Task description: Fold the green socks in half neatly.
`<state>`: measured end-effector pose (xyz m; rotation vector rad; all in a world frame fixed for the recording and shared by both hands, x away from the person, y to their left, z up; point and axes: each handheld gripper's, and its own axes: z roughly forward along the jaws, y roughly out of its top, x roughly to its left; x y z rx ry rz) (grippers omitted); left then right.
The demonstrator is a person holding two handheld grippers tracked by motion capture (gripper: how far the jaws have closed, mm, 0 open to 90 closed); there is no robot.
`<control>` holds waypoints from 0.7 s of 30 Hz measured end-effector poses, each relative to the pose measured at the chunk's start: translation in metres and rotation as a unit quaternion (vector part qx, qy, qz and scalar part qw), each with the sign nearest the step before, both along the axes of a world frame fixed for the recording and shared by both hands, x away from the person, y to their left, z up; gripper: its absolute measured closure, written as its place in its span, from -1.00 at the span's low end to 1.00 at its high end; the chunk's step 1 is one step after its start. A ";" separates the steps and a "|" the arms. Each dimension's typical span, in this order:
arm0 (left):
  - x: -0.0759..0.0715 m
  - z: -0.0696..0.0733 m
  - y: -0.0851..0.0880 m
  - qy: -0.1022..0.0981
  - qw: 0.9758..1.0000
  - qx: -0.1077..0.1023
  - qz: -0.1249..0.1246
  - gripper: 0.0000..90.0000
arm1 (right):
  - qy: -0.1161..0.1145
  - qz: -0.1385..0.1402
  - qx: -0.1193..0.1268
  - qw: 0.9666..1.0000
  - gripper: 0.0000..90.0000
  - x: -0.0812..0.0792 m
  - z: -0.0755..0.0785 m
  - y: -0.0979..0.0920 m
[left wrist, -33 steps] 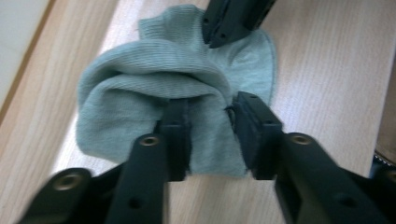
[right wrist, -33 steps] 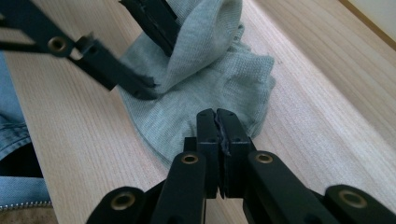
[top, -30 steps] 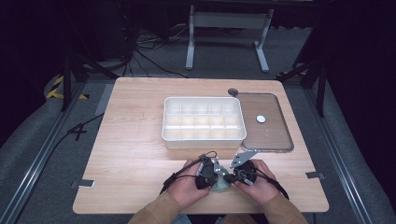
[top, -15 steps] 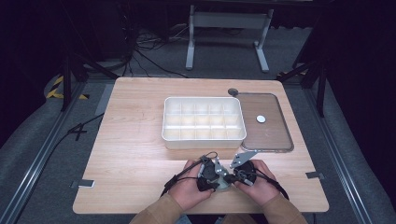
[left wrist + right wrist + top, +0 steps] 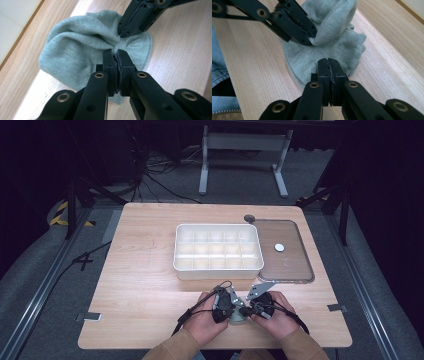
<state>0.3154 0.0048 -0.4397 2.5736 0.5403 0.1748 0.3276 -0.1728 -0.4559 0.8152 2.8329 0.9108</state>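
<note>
A grey-green sock (image 5: 239,316) lies bunched on the wooden table (image 5: 150,285) near its front edge, between the person's two hands. My left gripper (image 5: 233,311) has just been closing and now stands shut, with a raised fold of the sock (image 5: 82,50) pinched between its tips (image 5: 116,53). My right gripper (image 5: 246,311) faces it from the other side, its jaws shut at the sock's (image 5: 332,42) near edge (image 5: 328,62). In the left gripper view the right gripper (image 5: 121,33) meets the same fold from above. The left gripper (image 5: 310,40) lifts that fold in the right gripper view.
A white compartment tray (image 5: 218,270) stands at the table's middle. To its right lies a clear lid (image 5: 295,265) with a small white disc (image 5: 279,247) on it. A dark round spot (image 5: 249,218) marks the table behind it. Blue denim (image 5: 219,67) is at the table's near edge.
</note>
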 end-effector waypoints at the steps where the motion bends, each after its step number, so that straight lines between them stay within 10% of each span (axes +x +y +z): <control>1: -0.002 0.003 0.002 0.005 1.000 -0.008 -0.015 0.93 | 0.003 -0.001 0.004 1.000 0.99 0.000 0.000 -0.001; 14: -0.003 -0.006 0.001 0.053 0.997 -0.009 -0.061 0.86 | 0.011 -0.007 0.014 1.000 0.98 0.001 -0.001 -0.003; 21: -0.006 0.005 0.012 0.080 0.994 -0.050 -0.049 0.33 | -0.003 -0.022 0.032 0.999 0.89 0.000 0.020 -0.017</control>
